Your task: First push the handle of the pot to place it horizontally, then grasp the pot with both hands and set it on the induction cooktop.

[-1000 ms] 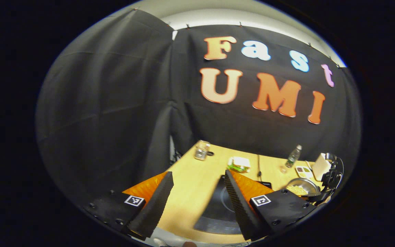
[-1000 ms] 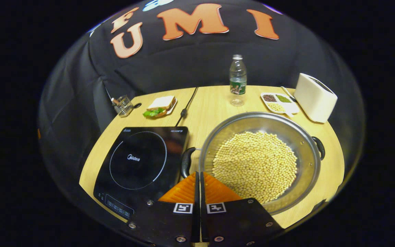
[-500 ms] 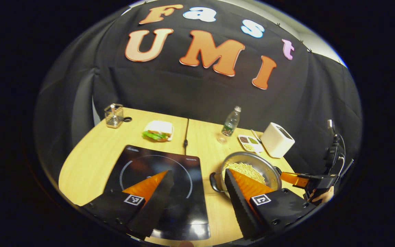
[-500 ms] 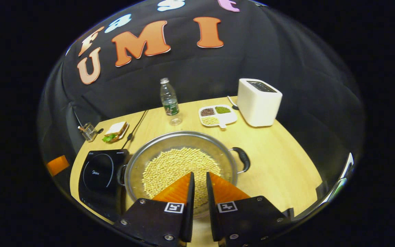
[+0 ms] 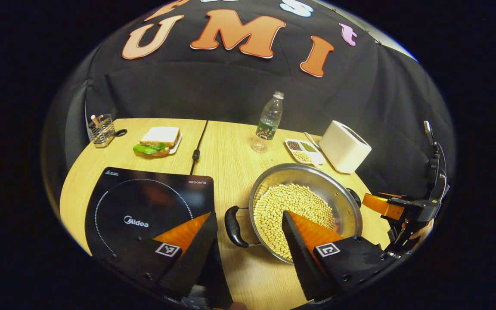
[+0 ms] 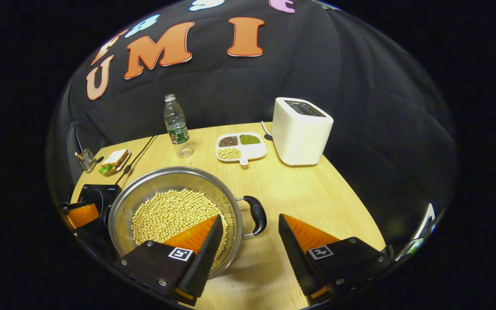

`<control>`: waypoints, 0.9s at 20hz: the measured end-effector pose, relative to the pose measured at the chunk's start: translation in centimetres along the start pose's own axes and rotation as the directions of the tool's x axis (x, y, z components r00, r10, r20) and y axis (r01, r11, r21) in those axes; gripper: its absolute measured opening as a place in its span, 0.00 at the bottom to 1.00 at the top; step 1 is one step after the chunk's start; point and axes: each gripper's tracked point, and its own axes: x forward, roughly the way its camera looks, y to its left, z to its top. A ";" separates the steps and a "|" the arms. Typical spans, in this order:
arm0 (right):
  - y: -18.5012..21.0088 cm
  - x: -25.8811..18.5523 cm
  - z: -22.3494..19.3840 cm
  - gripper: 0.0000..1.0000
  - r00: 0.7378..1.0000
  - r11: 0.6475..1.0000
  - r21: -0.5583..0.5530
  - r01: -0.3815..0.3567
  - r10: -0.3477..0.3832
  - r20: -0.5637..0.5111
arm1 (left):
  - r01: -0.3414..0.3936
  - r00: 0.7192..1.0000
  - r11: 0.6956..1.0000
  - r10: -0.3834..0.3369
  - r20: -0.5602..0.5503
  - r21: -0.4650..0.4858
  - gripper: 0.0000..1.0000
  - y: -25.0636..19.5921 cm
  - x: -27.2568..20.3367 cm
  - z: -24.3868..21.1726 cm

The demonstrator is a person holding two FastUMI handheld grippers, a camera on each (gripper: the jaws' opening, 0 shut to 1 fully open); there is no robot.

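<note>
Here, steel pot (image 5: 306,209) of soybeans (image 5: 293,206) resting on the wooden table (image 5: 230,163), just beside the induction cooktop (image 5: 144,206), not on it. Left gripper (image 5: 248,234) spread wide, empty, framing the pot's near handle (image 5: 232,220). Right gripper (image 6: 248,234) likewise wide apart, gripping nothing, framing the opposite handle (image 6: 256,214).

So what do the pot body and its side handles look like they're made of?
Pot: bare polished metal, likely stainless steel, judging by its shiny grey wall and bright rim. Handles: glossy black, probably plastic over thin metal wire brackets; the exact material can't be told.
</note>
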 end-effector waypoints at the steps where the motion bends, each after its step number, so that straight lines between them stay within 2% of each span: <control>1: 0.2 0.7 0.1 0.84 1.000 1.000 -0.006 -0.012 0.011 -0.005 | -0.004 1.000 1.000 0.004 -0.014 -0.005 0.98 0.1 0.8 -0.2; 4: 0.4 2.5 0.3 0.94 0.999 0.999 -0.023 -0.030 0.029 -0.014 | -0.020 0.998 1.000 0.019 -0.061 -0.023 0.99 0.5 2.5 -1.2; 8: 0.9 4.5 -0.4 0.95 0.997 0.998 -0.032 -0.050 0.048 -0.054 | -0.034 0.992 0.999 0.029 -0.126 -0.035 0.99 1.3 3.7 -2.3; 13: 0.8 6.1 -1.6 0.94 0.993 0.998 -0.034 -0.049 0.045 -0.109 | -0.009 0.985 0.998 -0.002 -0.175 -0.058 0.95 0.7 5.4 -2.6; 15: 0.8 6.6 -2.5 0.90 0.988 0.998 -0.012 -0.057 0.055 -0.141 | -0.016 0.982 0.999 0.006 -0.187 -0.051 0.96 0.8 5.7 -2.7; 17: 0.6 6.6 -2.6 0.67 0.986 0.997 0.004 -0.078 0.077 -0.145 | -0.037 0.979 0.999 0.030 -0.201 -0.029 0.92 1.4 6.2 -2.9; 18: 0.4 6.4 -2.7 0.67 0.985 0.996 0.013 -0.086 0.087 -0.147 | -0.051 0.973 0.999 0.045 -0.226 -0.019 0.81 1.9 6.6 -3.6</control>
